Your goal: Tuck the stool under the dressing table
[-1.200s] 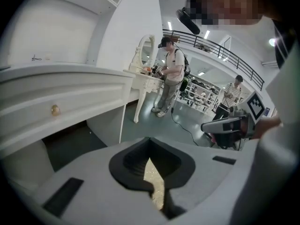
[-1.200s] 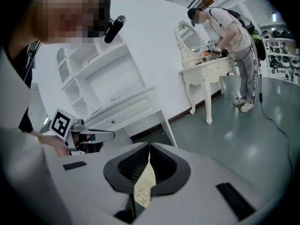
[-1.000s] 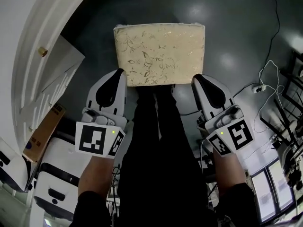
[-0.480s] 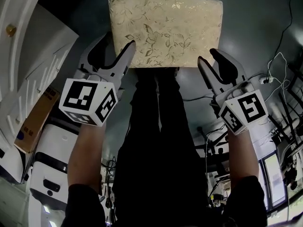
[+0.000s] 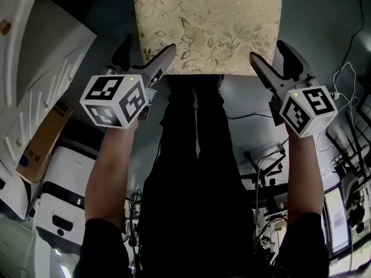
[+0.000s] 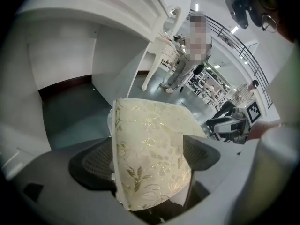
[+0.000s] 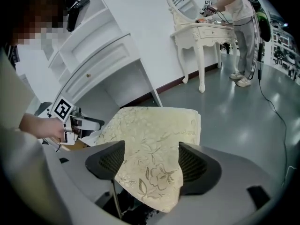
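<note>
Looking down from the head, a person held a gripper in each hand over a dark, glossy floor (image 5: 313,16).

The stool (image 5: 206,25), its cushion cream with a gold leaf pattern, stood just ahead of both grippers and spanned the gap between them. The left gripper (image 5: 148,43) straddled the cushion's near left corner. Its jaws were opening, wide apart, with the corner between them and no clear squeeze on it. The right gripper (image 5: 268,49) straddled the near right corner in the same way, its jaws opening with the fabric between them. Neither gripper had a firm hold.

The white dressing table (image 5: 40,57), with a curved front and a small brass knob (image 5: 4,26), stood to the left of the left gripper. The stool was beside it, out on the open floor, not under it.

A cardboard box (image 5: 43,141) lay below and to the left of the left gripper, on its side; nothing of its contents showed.

Cables (image 5: 342,80) trailed on the floor to the right of the right gripper. Far ahead of that gripper, another person (image 7: 236,27) stood at a second white table (image 7: 201,34) with a mirror.
</note>
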### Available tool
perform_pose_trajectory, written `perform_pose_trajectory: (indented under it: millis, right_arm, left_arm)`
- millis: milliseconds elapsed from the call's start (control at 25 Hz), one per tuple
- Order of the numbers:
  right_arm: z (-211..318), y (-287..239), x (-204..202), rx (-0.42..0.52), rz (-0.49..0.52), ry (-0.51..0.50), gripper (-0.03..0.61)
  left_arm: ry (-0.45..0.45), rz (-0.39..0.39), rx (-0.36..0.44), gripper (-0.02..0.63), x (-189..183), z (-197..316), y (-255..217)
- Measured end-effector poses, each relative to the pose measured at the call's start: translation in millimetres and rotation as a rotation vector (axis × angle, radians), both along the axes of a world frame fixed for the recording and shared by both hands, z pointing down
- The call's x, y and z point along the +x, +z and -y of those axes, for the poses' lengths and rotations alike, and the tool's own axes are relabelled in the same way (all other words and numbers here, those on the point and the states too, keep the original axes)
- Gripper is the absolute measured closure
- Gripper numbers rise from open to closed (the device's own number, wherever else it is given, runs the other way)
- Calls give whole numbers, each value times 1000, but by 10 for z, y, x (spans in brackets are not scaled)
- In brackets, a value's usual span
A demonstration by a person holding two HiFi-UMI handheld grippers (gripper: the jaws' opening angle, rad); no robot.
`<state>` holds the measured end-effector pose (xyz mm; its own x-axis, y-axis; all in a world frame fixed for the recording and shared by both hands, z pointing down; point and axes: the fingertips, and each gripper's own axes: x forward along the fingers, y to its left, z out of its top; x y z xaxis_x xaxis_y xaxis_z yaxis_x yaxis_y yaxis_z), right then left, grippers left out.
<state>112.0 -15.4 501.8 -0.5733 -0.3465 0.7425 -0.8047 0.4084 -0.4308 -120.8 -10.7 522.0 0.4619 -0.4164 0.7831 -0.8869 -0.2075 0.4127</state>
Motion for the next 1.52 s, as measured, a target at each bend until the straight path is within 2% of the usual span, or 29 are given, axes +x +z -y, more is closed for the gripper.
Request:
perform_pose_trajectory:
  millis: [120, 280, 440, 640, 800, 960, 1200, 1520]
  right_arm:
    - [31, 83, 40, -14, 4, 12, 219]
    - [43, 243, 103, -39, -22, 23, 183]
    - [16, 419, 143, -76, -47, 29, 140]
    - [71, 565, 220, -101, -62, 81, 120]
    - [67, 699, 223, -160, -20, 124, 120]
    - [67, 723, 201, -181, 8, 114, 120]
    - [80, 773, 184, -197, 30, 99, 114]
    - [97, 880, 148, -257, 140, 68, 95]
  left_arm:
    - [15, 9, -13, 121, -11, 6, 116]
    - [15, -36, -58, 100, -19, 9, 250]
    - [-14, -108, -128, 97, 5, -21, 394]
    - [-8, -121, -153, 96, 43, -2, 493]
    - [-1, -118, -172, 96, 61, 0, 544]
    - [6, -116, -185, 91, 73, 6, 598]
    - [-2, -178, -223, 77, 115, -5, 671]
    - [-2, -206, -224, 63, 119, 1, 711]
